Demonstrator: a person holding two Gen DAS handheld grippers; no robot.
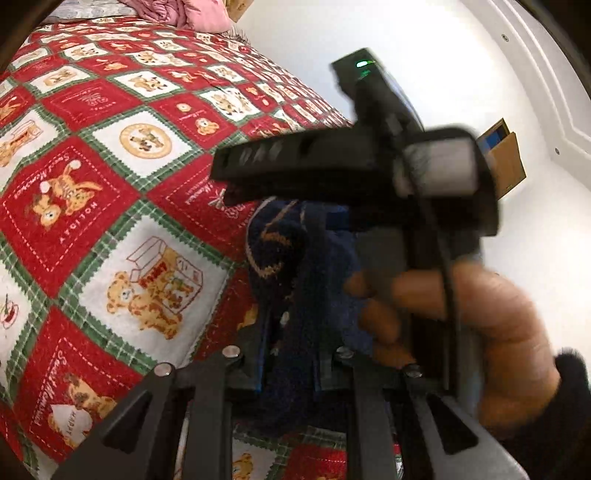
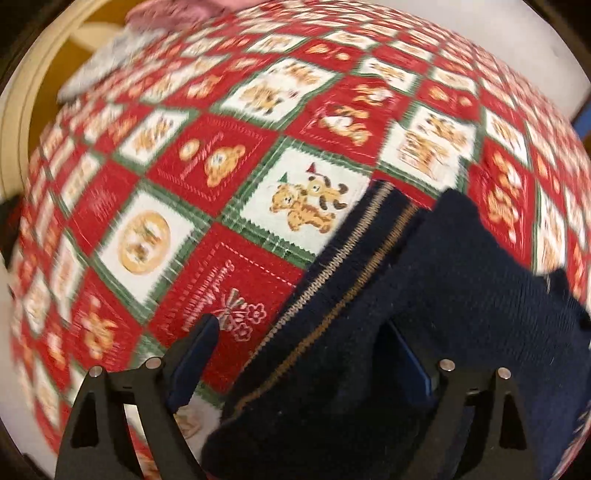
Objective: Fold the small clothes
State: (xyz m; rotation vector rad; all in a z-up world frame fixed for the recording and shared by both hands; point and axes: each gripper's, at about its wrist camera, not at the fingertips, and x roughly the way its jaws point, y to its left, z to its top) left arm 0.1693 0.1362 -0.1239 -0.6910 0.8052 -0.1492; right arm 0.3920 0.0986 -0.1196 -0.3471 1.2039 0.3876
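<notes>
Quilted cover [image 1: 110,192] fills the left half of the left wrist view: red and white squares with bear prints, bordered in green plaid. Pink fabric [image 1: 184,13] lies bunched at 12 o'clock on the far edge of the cover. At 6 o'clock the left gripper [image 1: 291,354] has its jaws drawn close together, clamped on the navy knit garment [image 1: 280,258], which rises from between the jaws toward the centre of the frame. Tan stitching shows on the garment's upper fold. At 3 o'clock from the garment, the right gripper body [image 1: 369,170] crosses the frame, blurred, with a green indicator lit on its top. A hand [image 1: 480,306] wraps the handle at 4 o'clock, with a dark sleeve [image 1: 569,398] at the wrist. A cardboard box [image 1: 506,162] stands on the pale floor at 3 o'clock.

In the right wrist view, the cover [image 2: 221,166] spans most of the frame, motion-blurred. Pink and grey fabric [image 2: 122,48] lies at 11 o'clock near its edge. The right gripper [image 2: 306,350] sits at 6 o'clock with jaws spread wide. No pad presses on cloth: the left finger [image 2: 195,354] stands over bare cover, clear of the garment. The garment [image 2: 443,295] lies on the cover from 1 o'clock down to 5 o'clock, its ribbed band with tan and pale stripes facing 9 o'clock. The right finger [image 2: 413,365] is partly hidden by the knit, which drapes across it.
</notes>
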